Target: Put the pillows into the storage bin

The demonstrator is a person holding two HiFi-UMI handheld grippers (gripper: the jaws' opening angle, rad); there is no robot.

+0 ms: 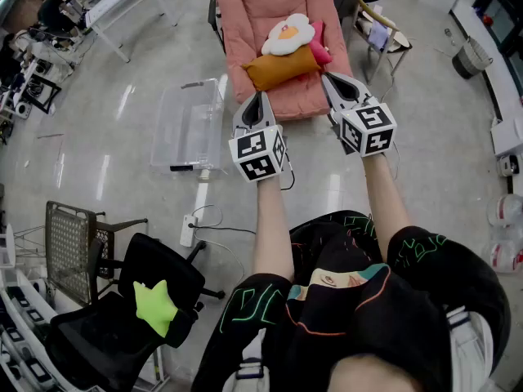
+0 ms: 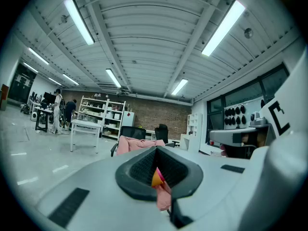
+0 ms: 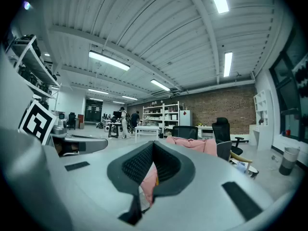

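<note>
A: Head view?
B: Left gripper (image 1: 260,96) and right gripper (image 1: 330,77) are both clenched, empty and level, pointing at the front edge of the pink padded lounge chair (image 1: 278,2). On its seat lie a white fried-egg pillow (image 1: 288,35), an orange bolster pillow (image 1: 282,67) and a magenta pillow (image 1: 320,49). The clear plastic storage bin (image 1: 189,125) stands left of the chair with open floor round it. A lime star pillow (image 1: 155,307) is on the black office chair (image 1: 114,325), well apart.
A: Left gripper view?
B: Jaws together, nothing gripped. Orange and pink show past them.
A: Right gripper view?
B: Jaws closed and bare. The chair is ahead, with clear floor to its left.
</note>
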